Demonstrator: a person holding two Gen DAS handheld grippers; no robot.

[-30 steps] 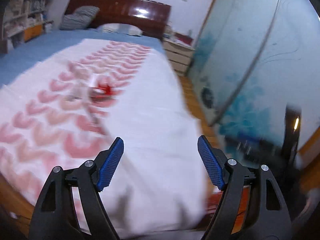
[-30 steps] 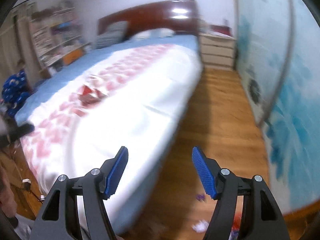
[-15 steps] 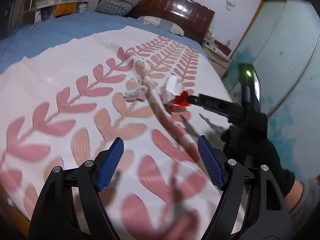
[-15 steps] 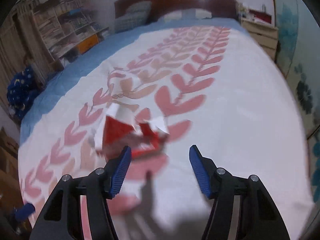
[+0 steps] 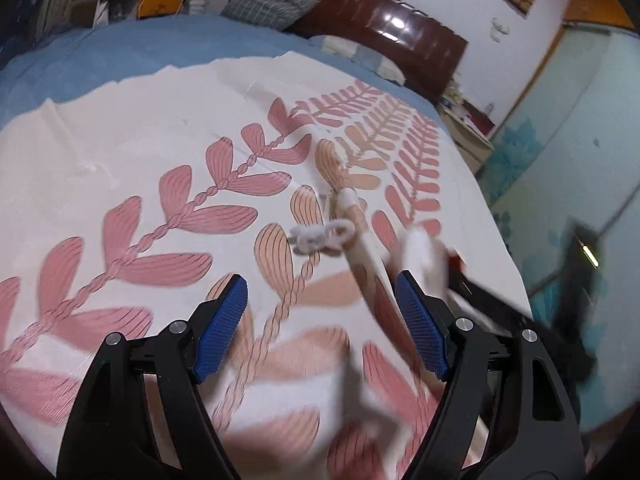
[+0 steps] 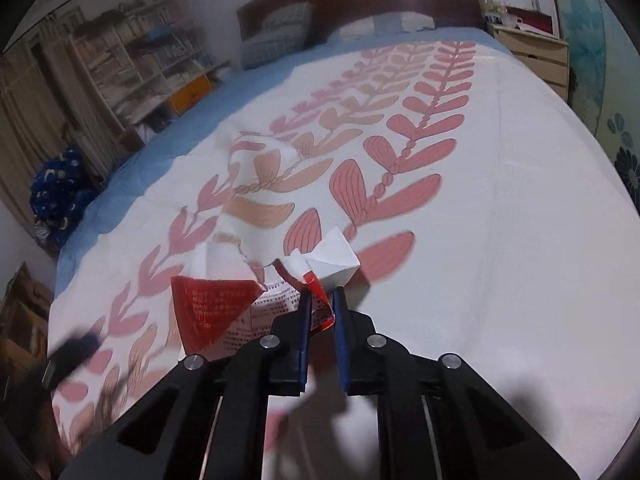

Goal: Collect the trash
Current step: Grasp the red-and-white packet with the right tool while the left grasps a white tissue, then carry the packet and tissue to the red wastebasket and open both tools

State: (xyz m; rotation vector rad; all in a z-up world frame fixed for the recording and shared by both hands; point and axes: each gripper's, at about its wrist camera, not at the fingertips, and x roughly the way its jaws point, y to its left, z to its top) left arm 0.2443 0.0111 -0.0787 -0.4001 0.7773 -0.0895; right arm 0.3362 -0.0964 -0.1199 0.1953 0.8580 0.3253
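Observation:
A torn red and white paper wrapper (image 6: 224, 300) lies on the white bedspread with pink leaf print (image 6: 500, 200). My right gripper (image 6: 320, 304) is shut on the wrapper's red edge. In the left wrist view the wrapper (image 5: 424, 256) shows blurred at the right, held by the other gripper. A small crumpled white piece (image 5: 320, 236) and a long pale stick (image 5: 360, 232) lie on the bedspread (image 5: 140, 140) ahead of my left gripper (image 5: 320, 328), which is open and empty just above the bed.
A dark wooden headboard (image 5: 380, 20) and pillows (image 5: 272, 4) are at the far end. Bookshelves (image 6: 132, 64) stand beyond the bed's far side. A nightstand (image 6: 536, 52) and a blue flowered wardrobe (image 5: 560, 140) stand on the other side.
My right gripper has closed on the red and white wrapper. My left gripper has moved in closer over the bed toward the white piece and stick.

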